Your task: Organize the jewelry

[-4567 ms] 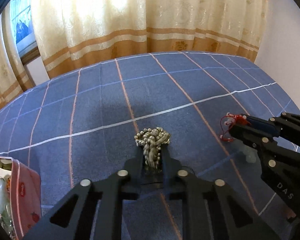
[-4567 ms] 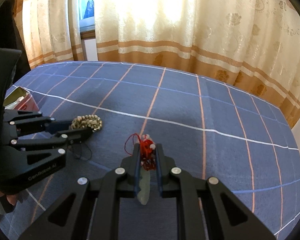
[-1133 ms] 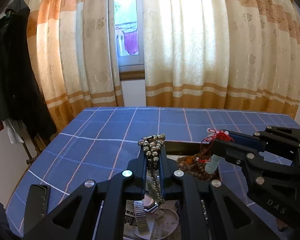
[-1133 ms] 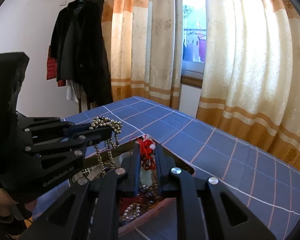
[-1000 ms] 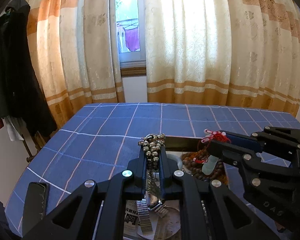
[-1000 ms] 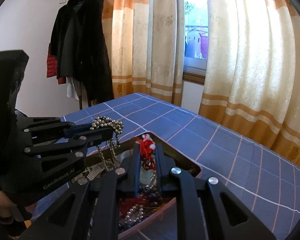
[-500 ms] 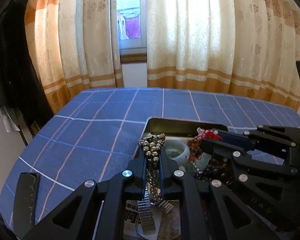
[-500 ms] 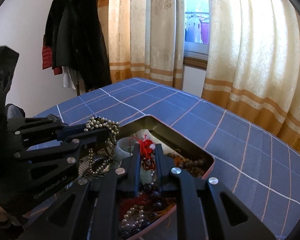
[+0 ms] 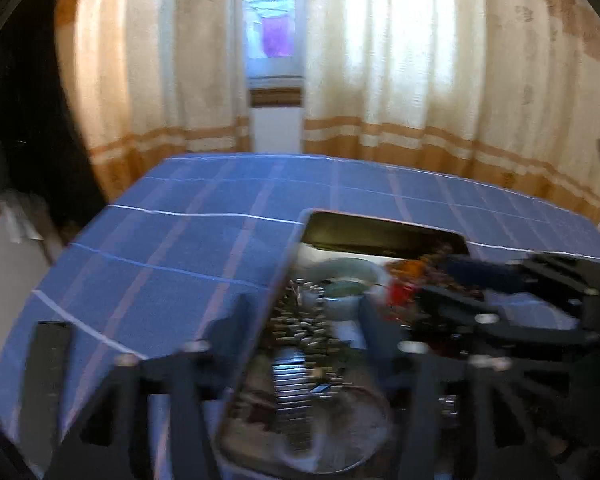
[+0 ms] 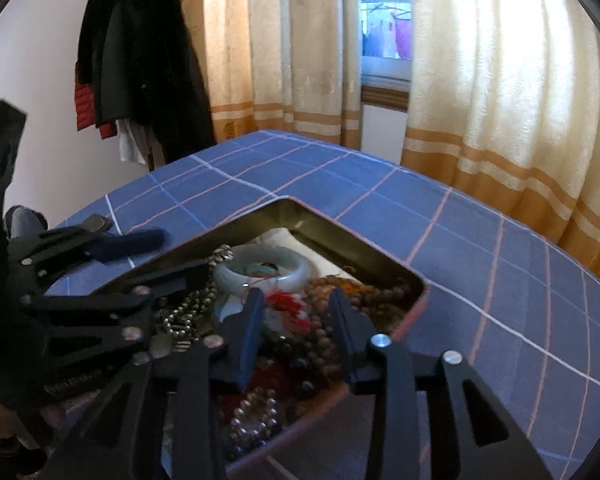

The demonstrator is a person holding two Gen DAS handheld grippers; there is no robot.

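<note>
Both grippers hang over the open tin with their fingers spread wide and nothing pinched between them. Between the fingers of the right gripper lies the red-corded pendant, resting on the heap inside the tin, just in front of a pale green bangle that sits toward the tin's far corner. To its right a strand of brown wooden beads lies along the tin's right wall, and a string of pearly beads lies near the front edge.

The left gripper is badly blurred, yet the gap between its fingers is plain. Beneath that gap the silver bead necklace lies in the left part of the tin, draped over a metal watch band. From the right-hand camera the same necklace trails down beside the bangle, close to the left gripper's fingers.

The tin rests on a blue checked tablecloth, near its front edge.
</note>
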